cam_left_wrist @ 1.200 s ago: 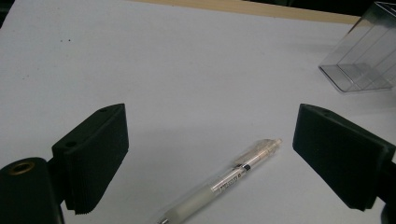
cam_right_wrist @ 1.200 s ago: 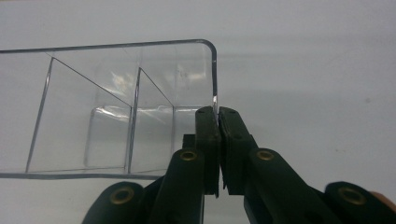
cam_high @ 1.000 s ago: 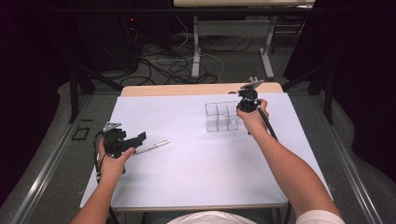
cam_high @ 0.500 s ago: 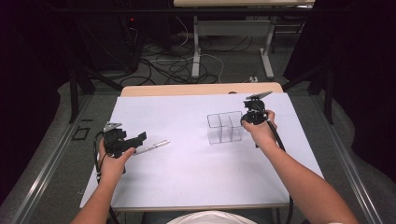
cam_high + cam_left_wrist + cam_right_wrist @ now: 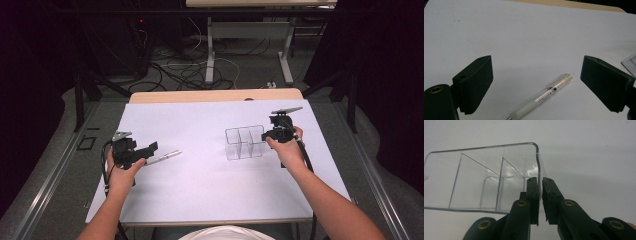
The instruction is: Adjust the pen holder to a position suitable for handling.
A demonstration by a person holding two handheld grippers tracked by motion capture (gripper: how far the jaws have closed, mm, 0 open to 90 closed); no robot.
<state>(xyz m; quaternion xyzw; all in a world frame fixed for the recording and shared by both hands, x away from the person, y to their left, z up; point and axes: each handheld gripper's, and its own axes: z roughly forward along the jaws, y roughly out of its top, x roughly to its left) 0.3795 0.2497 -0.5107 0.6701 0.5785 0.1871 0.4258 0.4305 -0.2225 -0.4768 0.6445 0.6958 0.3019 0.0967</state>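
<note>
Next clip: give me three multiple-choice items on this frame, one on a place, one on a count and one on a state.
1. Where does the pen lie?
A. inside the clear organiser
B. on the white sheet, between the left gripper's jaws
C. on the floor

2. How many compartments does the clear organiser have?
A. one
B. three
C. six

3. How do the left gripper's jaws stand?
A. wide open, clear of the pen
B. clamped on the pen
C. shut with nothing between them

Key: 1 B, the left gripper view shows the pen flat on the sheet between the two pads. 2 B, two dividers split the organiser. 3 A, there is bare sheet between each pad and the pen.
</note>
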